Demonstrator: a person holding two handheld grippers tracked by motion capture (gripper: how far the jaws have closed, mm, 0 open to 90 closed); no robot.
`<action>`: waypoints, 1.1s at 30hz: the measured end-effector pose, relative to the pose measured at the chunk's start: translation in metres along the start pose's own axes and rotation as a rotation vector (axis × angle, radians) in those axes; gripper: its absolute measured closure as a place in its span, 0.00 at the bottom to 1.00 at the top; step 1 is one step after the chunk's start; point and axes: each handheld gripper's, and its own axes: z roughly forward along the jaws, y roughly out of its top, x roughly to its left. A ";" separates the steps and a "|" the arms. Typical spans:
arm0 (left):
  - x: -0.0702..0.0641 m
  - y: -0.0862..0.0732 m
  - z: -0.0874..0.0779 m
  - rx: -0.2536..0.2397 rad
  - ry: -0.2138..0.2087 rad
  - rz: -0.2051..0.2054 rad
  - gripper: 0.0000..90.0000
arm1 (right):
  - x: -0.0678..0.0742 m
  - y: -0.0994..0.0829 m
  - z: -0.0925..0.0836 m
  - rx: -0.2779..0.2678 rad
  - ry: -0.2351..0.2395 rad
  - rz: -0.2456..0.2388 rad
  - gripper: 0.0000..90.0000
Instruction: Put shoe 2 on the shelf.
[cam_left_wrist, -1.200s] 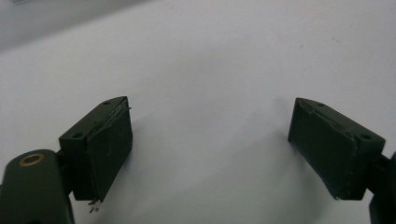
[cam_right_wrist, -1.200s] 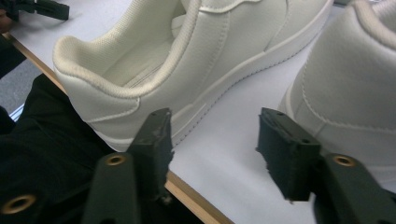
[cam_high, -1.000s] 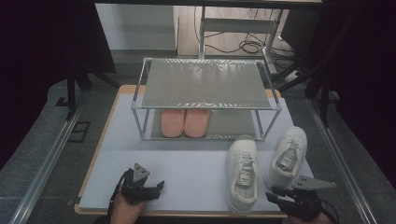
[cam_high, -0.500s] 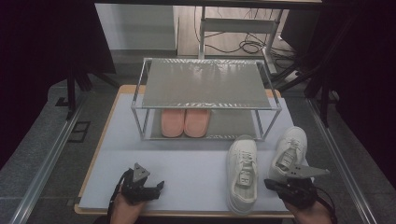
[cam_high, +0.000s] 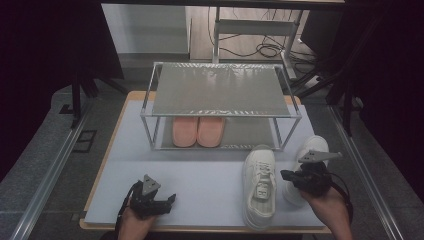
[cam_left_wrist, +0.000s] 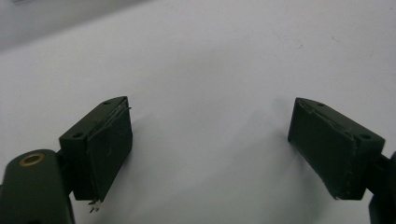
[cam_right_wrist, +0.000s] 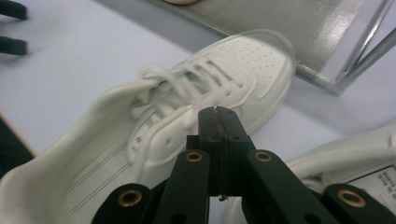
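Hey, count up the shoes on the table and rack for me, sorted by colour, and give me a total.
White sneakers: 2, one on the table mat in front of the rack, the other to its right, by the right hand-held gripper.
Pink slippers: 2, one beside the other on the lower shelf of the metal rack.
Total: 4 shoes.

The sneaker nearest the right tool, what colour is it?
The sneaker is white, laces included; the right gripper view shows it best.

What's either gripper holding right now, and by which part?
Nothing. The right gripper has its jaws shut together with nothing between them, above the left white sneaker. The left gripper is open over the bare mat.
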 end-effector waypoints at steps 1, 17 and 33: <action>0.000 0.000 0.000 0.000 0.000 0.000 0.15 | -0.002 0.002 0.003 0.007 -0.003 0.004 1.00; 0.000 0.000 0.000 0.003 -0.002 0.004 0.15 | -0.028 0.031 0.042 0.115 -0.076 0.036 1.00; 0.001 0.000 0.000 0.005 -0.004 0.006 0.15 | -0.045 0.049 0.078 0.358 -0.171 -0.028 1.00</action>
